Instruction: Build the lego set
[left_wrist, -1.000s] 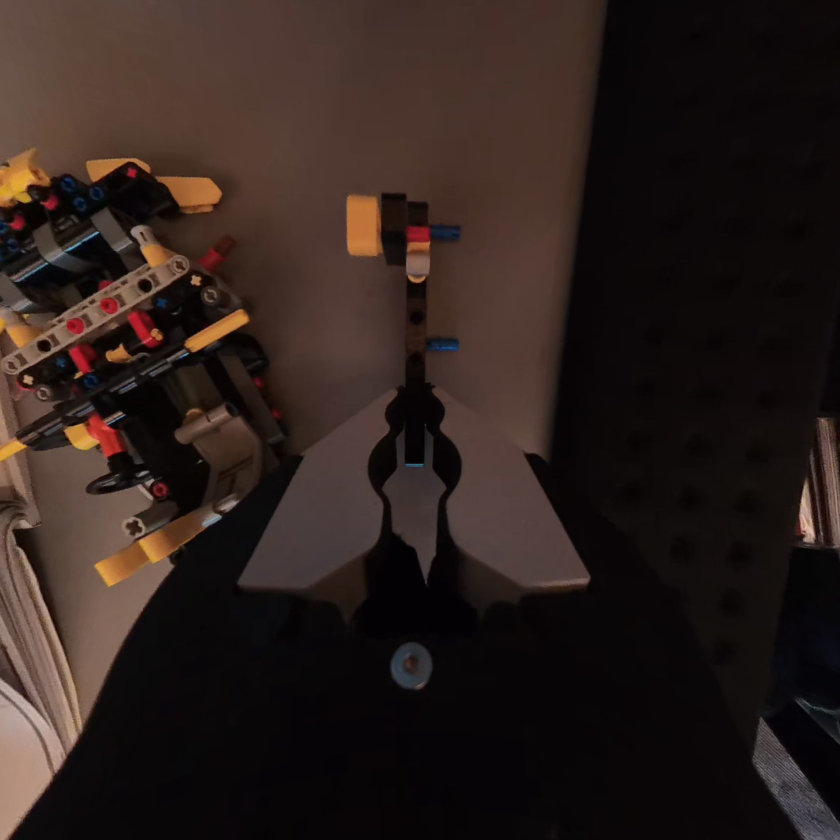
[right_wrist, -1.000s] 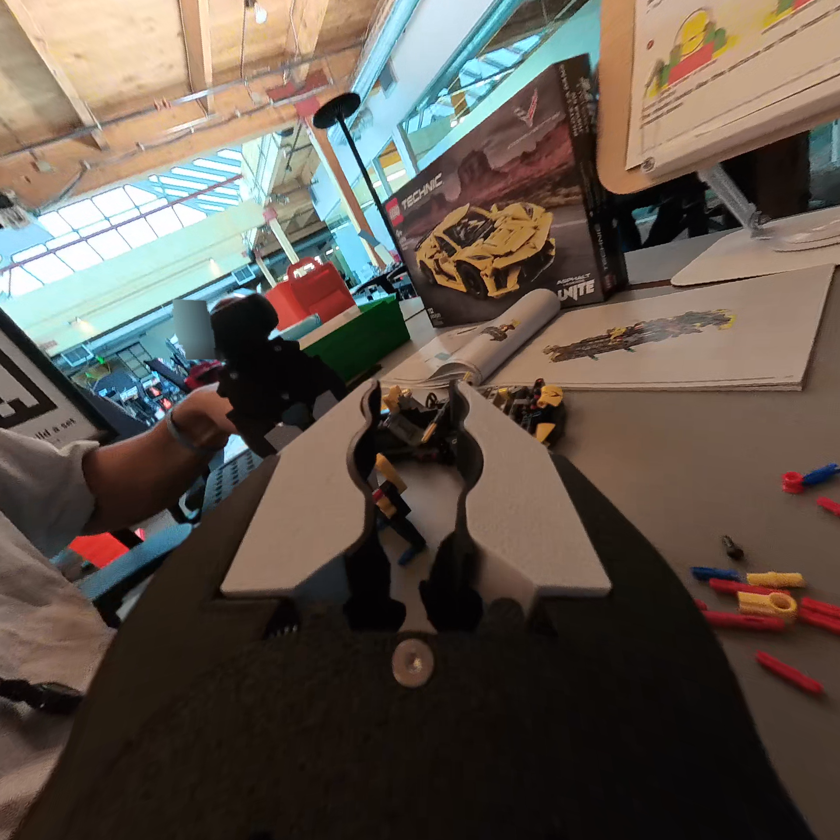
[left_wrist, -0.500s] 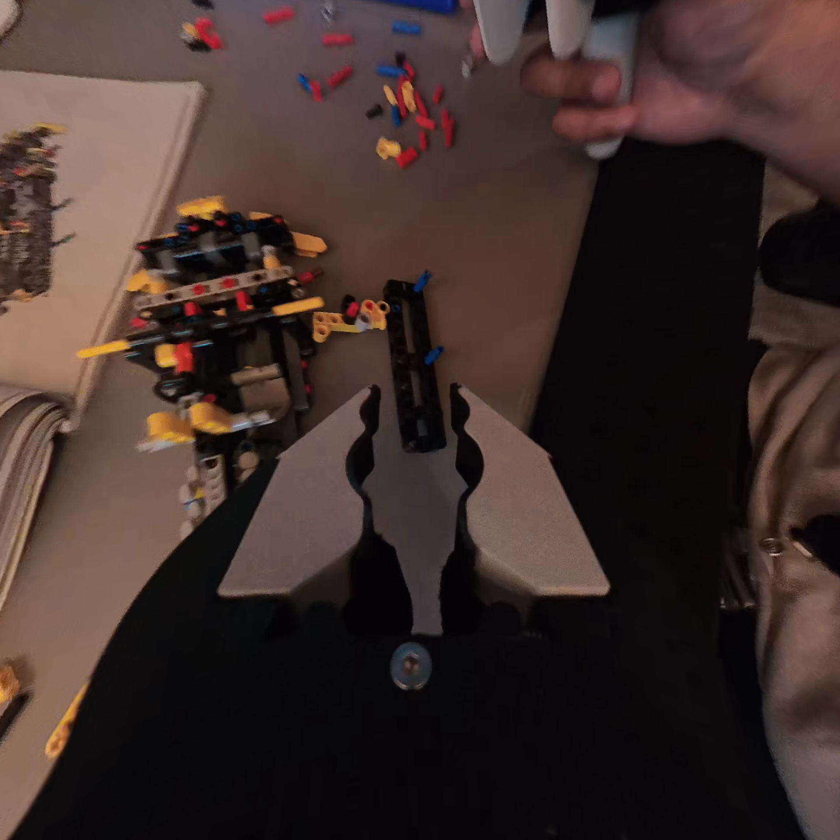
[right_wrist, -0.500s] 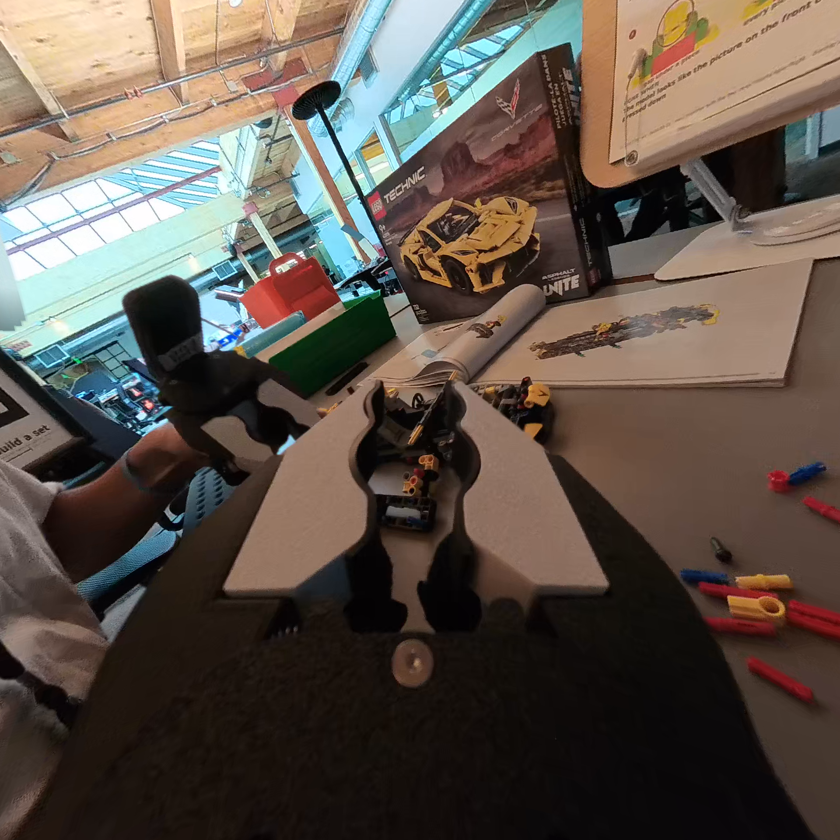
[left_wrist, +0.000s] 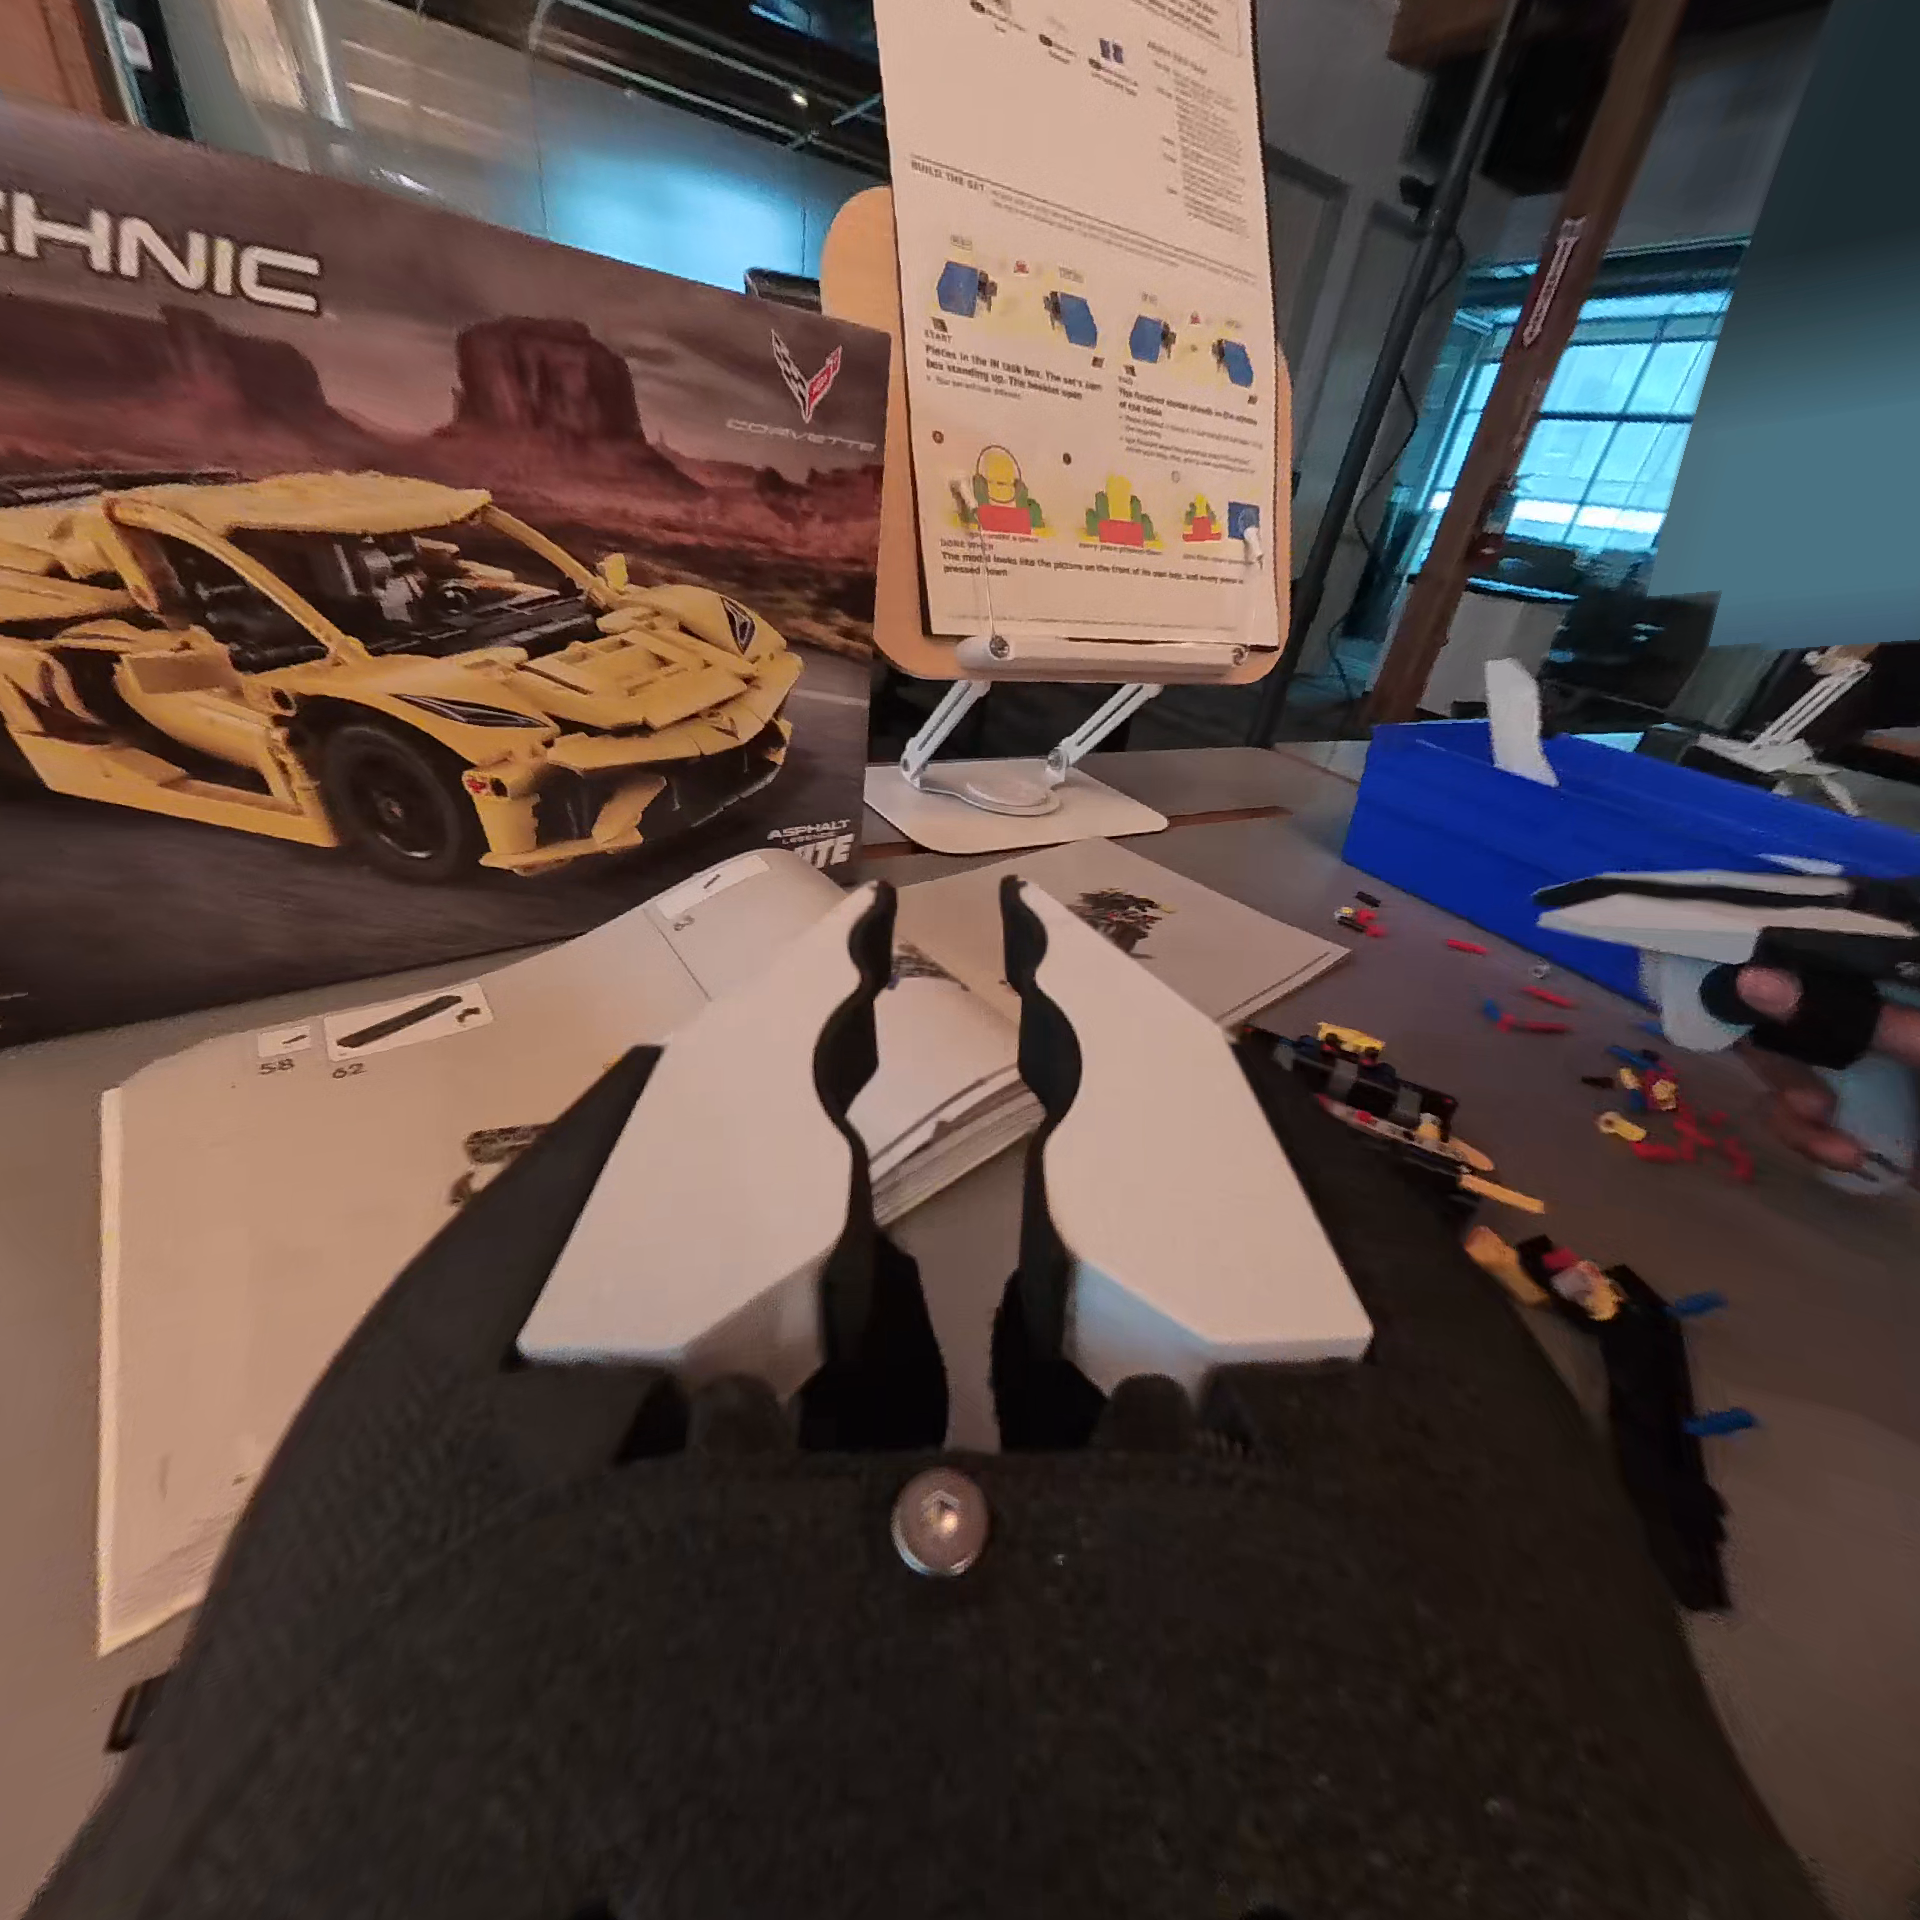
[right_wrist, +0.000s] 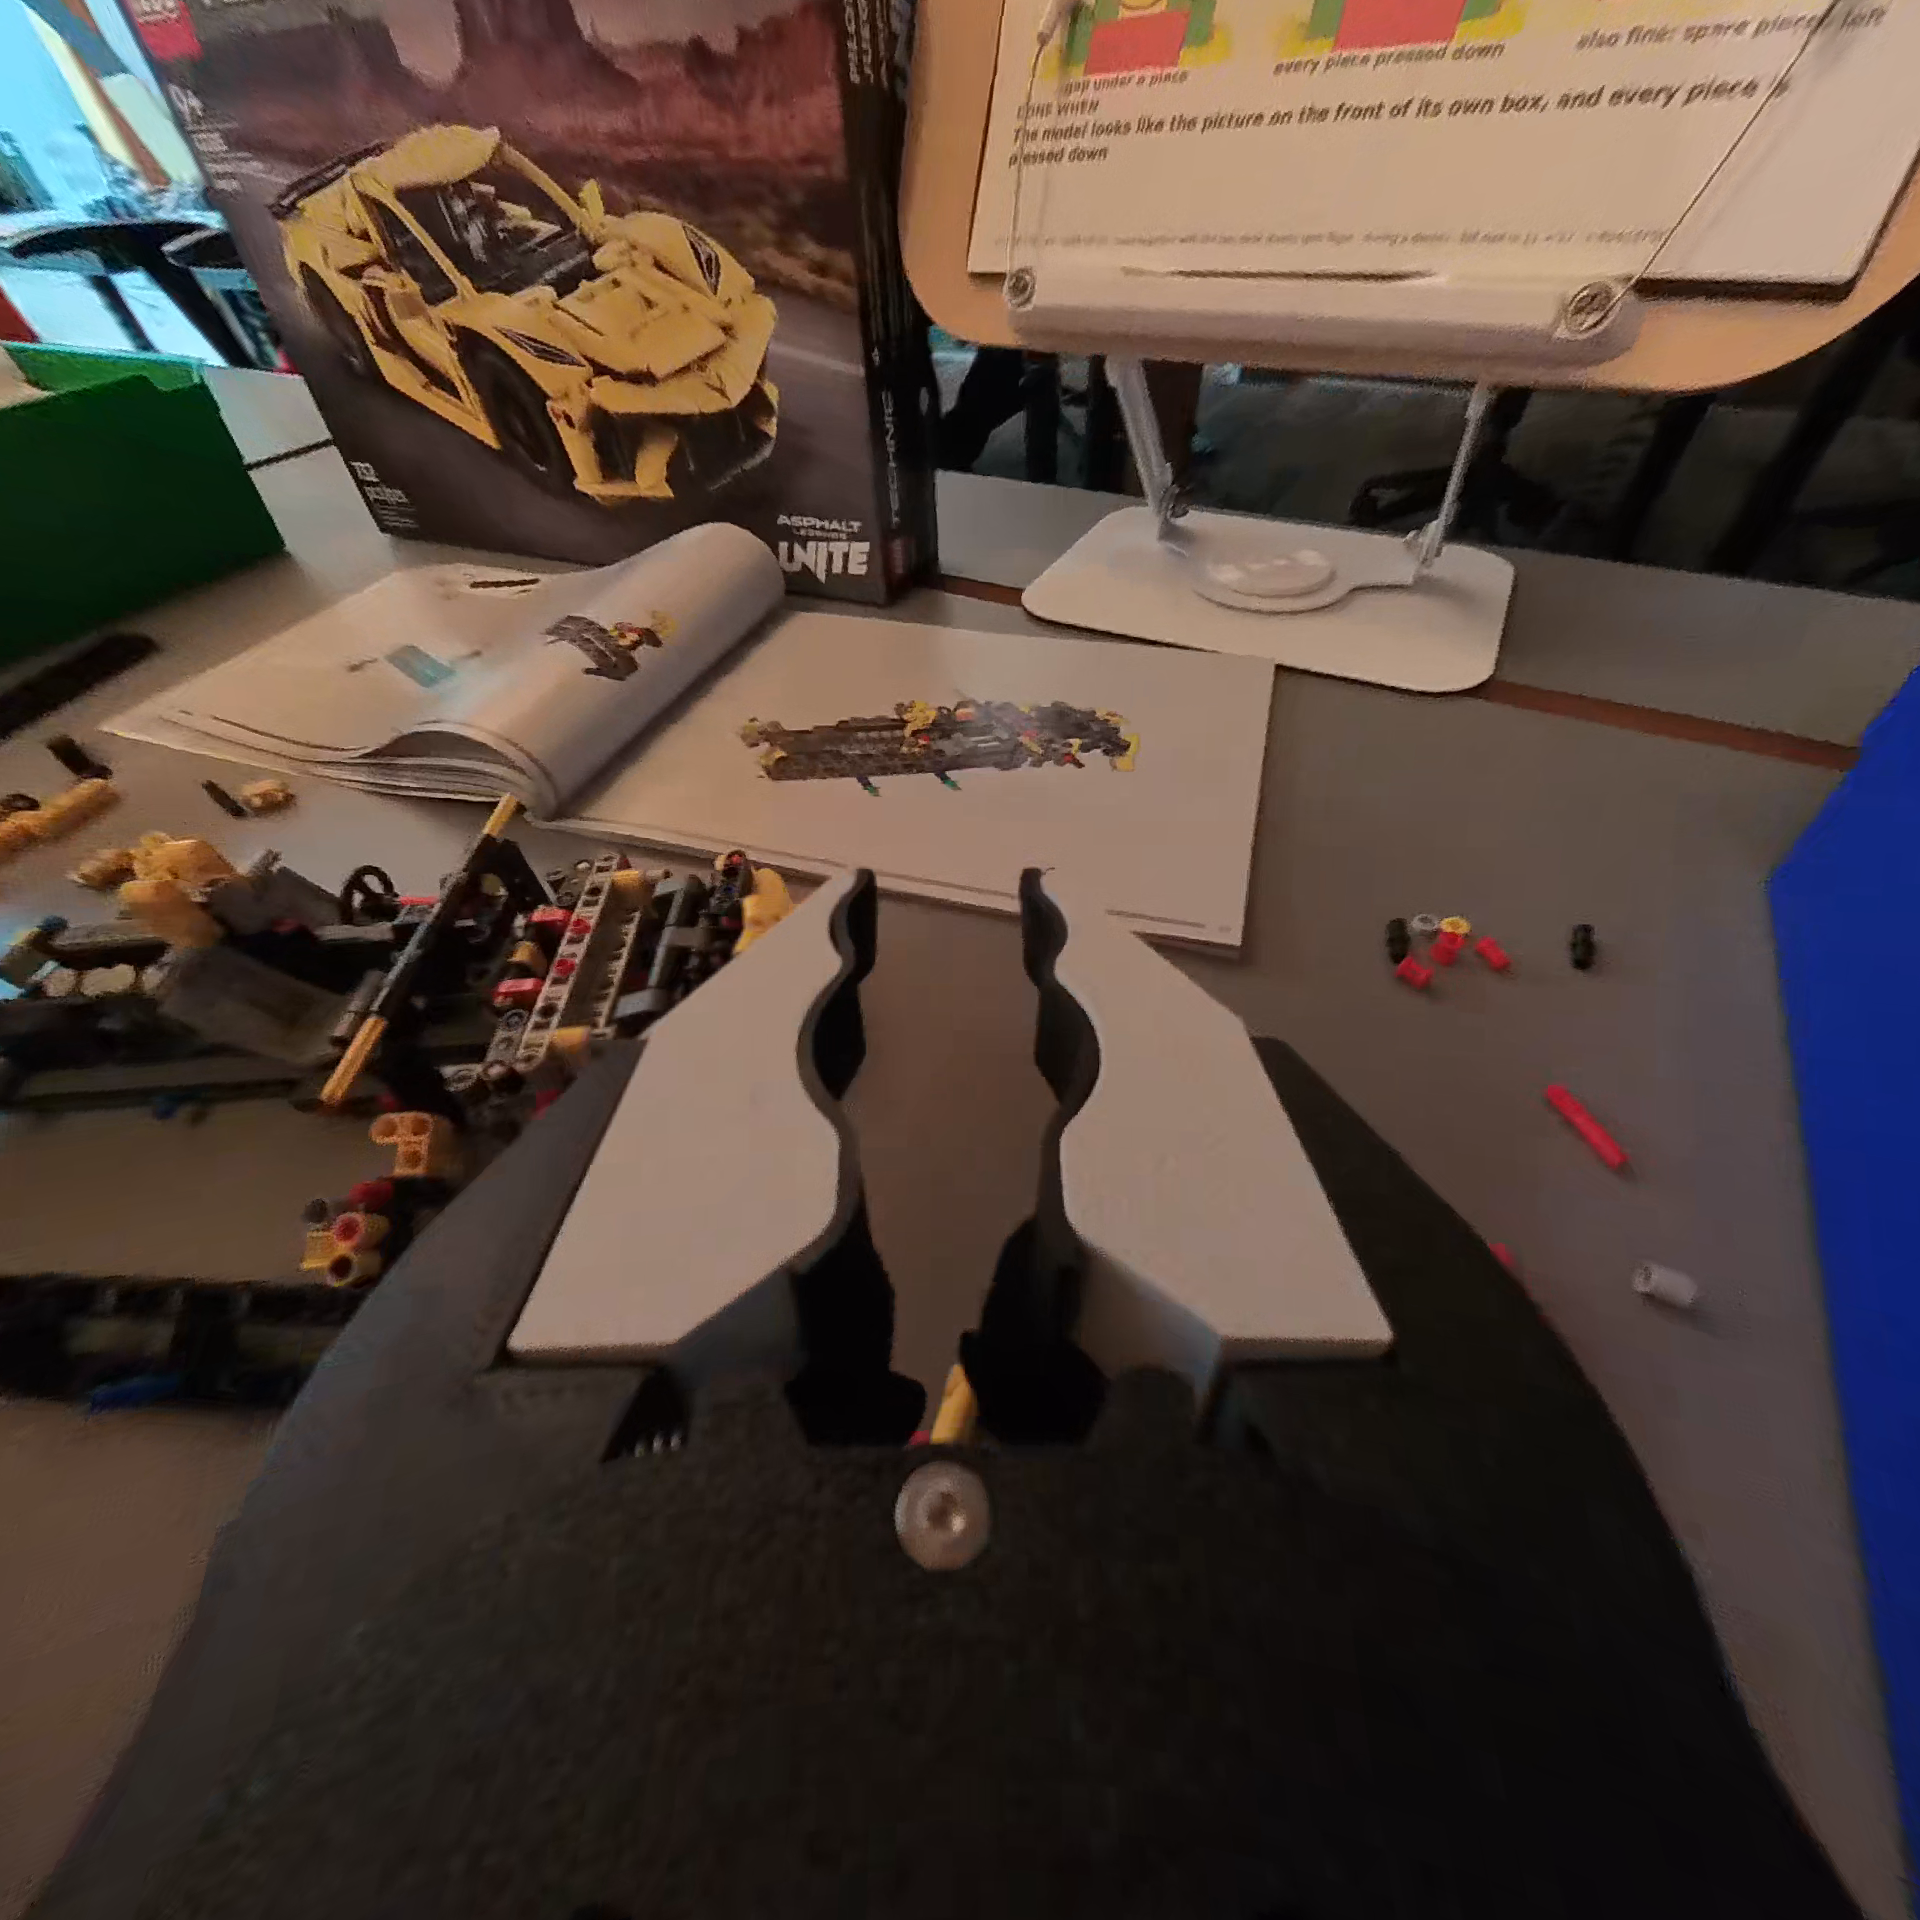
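My left gripper (left_wrist: 945, 904) is open and holds nothing; it points at the open instruction booklet (left_wrist: 395, 1195). The black beam subassembly (left_wrist: 1652, 1434) with blue pins and a yellow end lies on the table to its right. Beyond that lies the partly built black, grey and yellow model (left_wrist: 1382, 1091). My right gripper (right_wrist: 945, 894) is open with bare table between its pads. The model (right_wrist: 468, 987) lies to its left and the black beam subassembly (right_wrist: 156, 1330) at the lower left. The right gripper also shows in the left wrist view (left_wrist: 1662, 914), held by a hand.
The lego box (left_wrist: 416, 582) stands at the back left, beside a sheet on a white stand (right_wrist: 1278, 592). A blue bin (left_wrist: 1558, 862) stands on the right. Loose red, blue and yellow pins (right_wrist: 1444, 945) lie on the table to the right. A green bin (right_wrist: 104, 488) is far left. My hands' fingertips stand some 30 cm from each other. My right tips are roughly 20 cm from the black beam subassembly (right_wrist: 156, 1330).
My left gripper held the black beam subassembly upright, opened and left it on the table beside the model, then swung up toward the booklet. My right gripper stayed open and turned down toward the table.
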